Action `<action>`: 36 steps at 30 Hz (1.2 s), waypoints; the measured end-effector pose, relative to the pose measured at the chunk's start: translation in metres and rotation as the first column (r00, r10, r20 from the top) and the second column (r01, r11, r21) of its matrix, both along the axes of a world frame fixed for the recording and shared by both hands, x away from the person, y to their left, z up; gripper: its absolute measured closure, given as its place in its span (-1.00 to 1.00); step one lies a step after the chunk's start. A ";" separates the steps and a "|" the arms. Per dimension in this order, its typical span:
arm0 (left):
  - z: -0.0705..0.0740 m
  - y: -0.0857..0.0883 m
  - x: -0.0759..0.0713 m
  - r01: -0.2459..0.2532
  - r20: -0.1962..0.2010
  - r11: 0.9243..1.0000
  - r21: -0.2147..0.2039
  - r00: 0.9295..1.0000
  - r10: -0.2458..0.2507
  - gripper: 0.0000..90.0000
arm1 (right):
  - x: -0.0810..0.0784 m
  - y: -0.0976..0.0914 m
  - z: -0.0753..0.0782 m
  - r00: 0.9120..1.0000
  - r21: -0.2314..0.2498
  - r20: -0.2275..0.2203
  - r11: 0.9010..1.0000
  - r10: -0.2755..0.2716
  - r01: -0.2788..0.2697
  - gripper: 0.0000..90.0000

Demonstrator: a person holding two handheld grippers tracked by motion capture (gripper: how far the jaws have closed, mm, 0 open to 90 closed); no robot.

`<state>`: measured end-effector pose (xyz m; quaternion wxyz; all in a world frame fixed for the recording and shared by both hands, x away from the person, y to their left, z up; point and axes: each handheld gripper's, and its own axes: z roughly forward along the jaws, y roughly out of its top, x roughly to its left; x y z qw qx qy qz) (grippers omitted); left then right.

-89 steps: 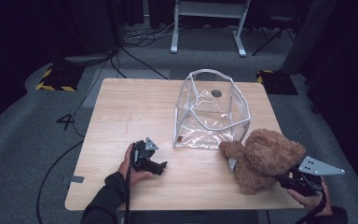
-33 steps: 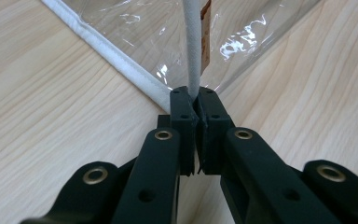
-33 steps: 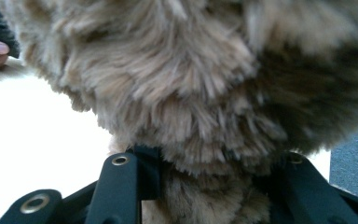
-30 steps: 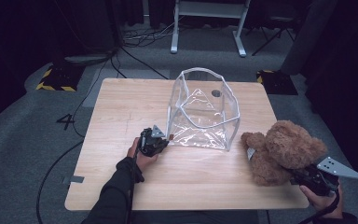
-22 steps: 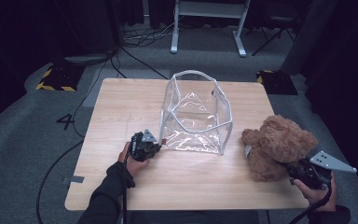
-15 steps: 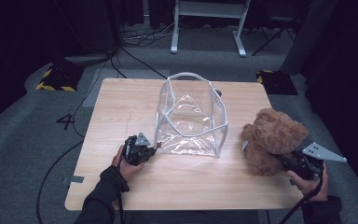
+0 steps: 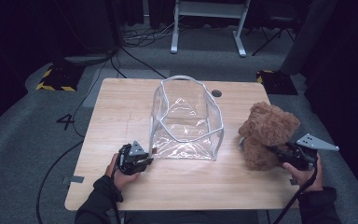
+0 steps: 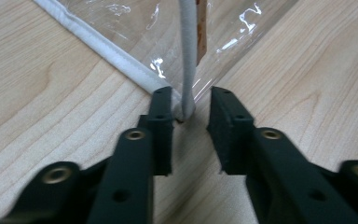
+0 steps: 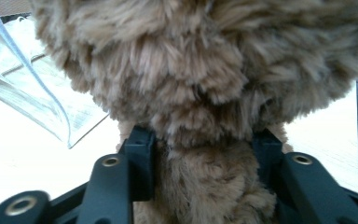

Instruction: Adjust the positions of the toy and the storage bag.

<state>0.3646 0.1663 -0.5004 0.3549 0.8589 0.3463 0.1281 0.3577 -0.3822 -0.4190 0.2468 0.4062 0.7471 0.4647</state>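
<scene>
- Clear plastic bag with white piping (image 7: 186, 120) standing open-mouthed mid-table on the pale wooden table (image 7: 121, 107), its near-left corner just ahead of the left gripper (image 7: 142, 161).
- Left gripper (image 8: 190, 126): jaws just been opening, now parted with the upright white corner seam (image 8: 186, 56) between them — pads clear of it on both sides, nothing pinched.
- Fluffy brown teddy bear (image 7: 265, 133) sitting right of the bag, near but apart from its side wall.
- Right gripper (image 9: 200, 154): jaws just been opening as well, yet fur presses against both pads in the right gripper view, so apparently clasped around the bear's lower body, loosely at best.
- Risk, as a judgement: with the corner released, the limp bag may sag or slide once the bear is pushed at its mouth.
- Further risk: a slackened hold on soft plush — likely to slip or tip out on lifting.
- Possible snag of the fur on the bag's rim if brought in low.
</scene>
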 end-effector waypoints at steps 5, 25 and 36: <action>0.001 -0.003 0.001 -0.010 0.006 1.000 -0.018 1.000 0.010 0.22 | 0.002 -0.002 0.000 1.000 0.015 -0.008 1.000 0.011 -0.011 0.05; -0.003 -0.004 0.013 -0.090 -0.038 0.992 -0.092 0.995 0.087 -0.56 | 0.029 0.008 -0.001 0.986 -0.040 -0.152 0.997 0.062 -0.069 -0.38; 0.001 -0.009 0.018 -0.056 -0.018 0.992 -0.117 0.998 0.054 -0.38 | 0.026 0.009 -0.006 0.995 -0.024 -0.081 0.998 0.058 -0.061 0.28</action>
